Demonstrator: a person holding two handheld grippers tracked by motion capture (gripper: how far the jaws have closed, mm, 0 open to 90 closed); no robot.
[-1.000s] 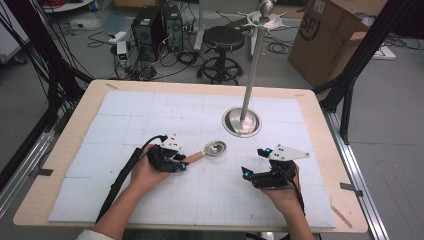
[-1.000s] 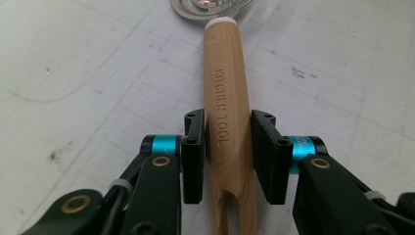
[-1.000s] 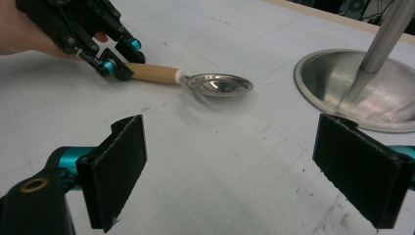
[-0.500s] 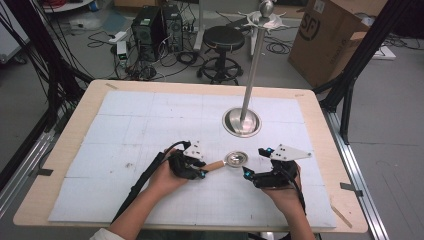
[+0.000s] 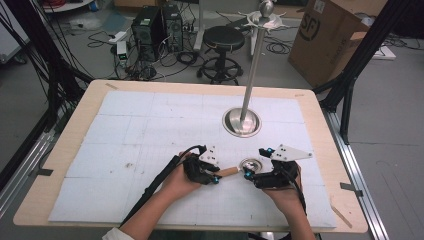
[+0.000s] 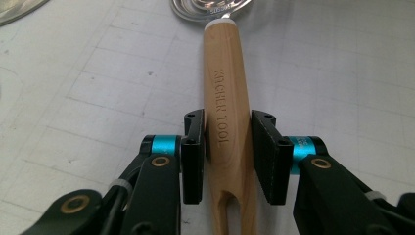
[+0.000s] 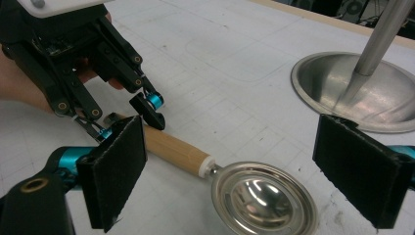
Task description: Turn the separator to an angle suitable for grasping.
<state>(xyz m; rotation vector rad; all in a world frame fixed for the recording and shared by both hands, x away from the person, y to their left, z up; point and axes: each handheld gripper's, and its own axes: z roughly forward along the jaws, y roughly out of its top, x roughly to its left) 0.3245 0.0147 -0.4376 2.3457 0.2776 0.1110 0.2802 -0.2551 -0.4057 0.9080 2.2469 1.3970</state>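
A kitchen tool with a pale wooden handle [image 6: 226, 98] and a round steel head [image 7: 262, 198] lies low over the white mat. My left gripper [image 6: 227, 147] is shut on the handle, both pads pressing its sides; from above, the left gripper [image 5: 212, 176] sits at the front centre with the handle [image 5: 228, 172] pointing right. The steel head [image 5: 250, 164] reaches my right gripper [image 5: 248, 172], which stands open. In the right gripper view its wide-apart pads [image 7: 117, 171] flank the steel head without touching it, and the left gripper [image 7: 125, 120] shows behind the handle.
A steel stand rises from a round base [image 5: 241, 122] just behind the two grippers, its pole [image 5: 254, 65] topped by hooks. The base [image 7: 352, 90] lies close to the right gripper's far pad. The white mat [image 5: 150, 130] covers a wooden table [image 5: 65, 150].
My left gripper has carried the tool to the right across the mat, bringing the steel head up to the right gripper. The right gripper has stayed where it was.
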